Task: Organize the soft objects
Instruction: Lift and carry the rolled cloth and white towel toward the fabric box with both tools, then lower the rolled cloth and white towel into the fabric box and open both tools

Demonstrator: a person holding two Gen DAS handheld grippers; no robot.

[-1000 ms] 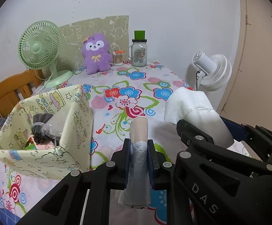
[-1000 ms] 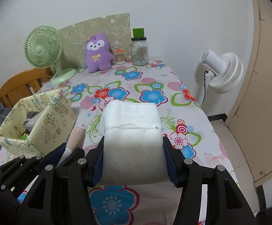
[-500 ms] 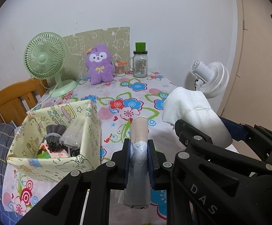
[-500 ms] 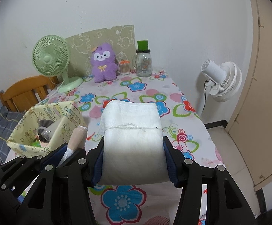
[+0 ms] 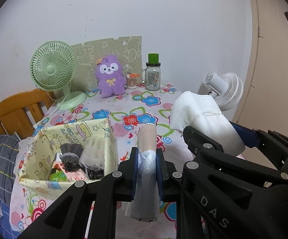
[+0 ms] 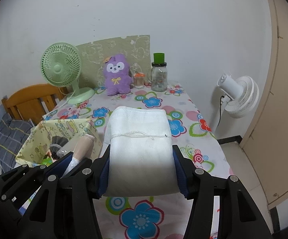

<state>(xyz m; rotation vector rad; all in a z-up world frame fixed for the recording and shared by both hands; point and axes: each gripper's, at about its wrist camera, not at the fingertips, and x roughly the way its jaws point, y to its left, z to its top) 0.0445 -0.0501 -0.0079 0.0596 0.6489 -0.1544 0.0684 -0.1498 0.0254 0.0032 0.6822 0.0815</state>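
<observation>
Left gripper (image 5: pixel 147 166) clamps tight on a thin plastic-wrapped roll (image 5: pixel 146 155), light and likely slippery, best pinched mid-length; right gripper (image 6: pixel 141 169) squeezes the folded white towel bundle (image 6: pixel 139 139) across its sides, soft, light, string-tied, so hold it below the string. Both items hang above the flowered table (image 6: pixel 195 131), the yellow fabric bin (image 5: pixel 44 141) at about 9 o'clock of the roll. Versus earlier, both hands sit higher, the bin shows more of its inside, grips unchanged.
</observation>
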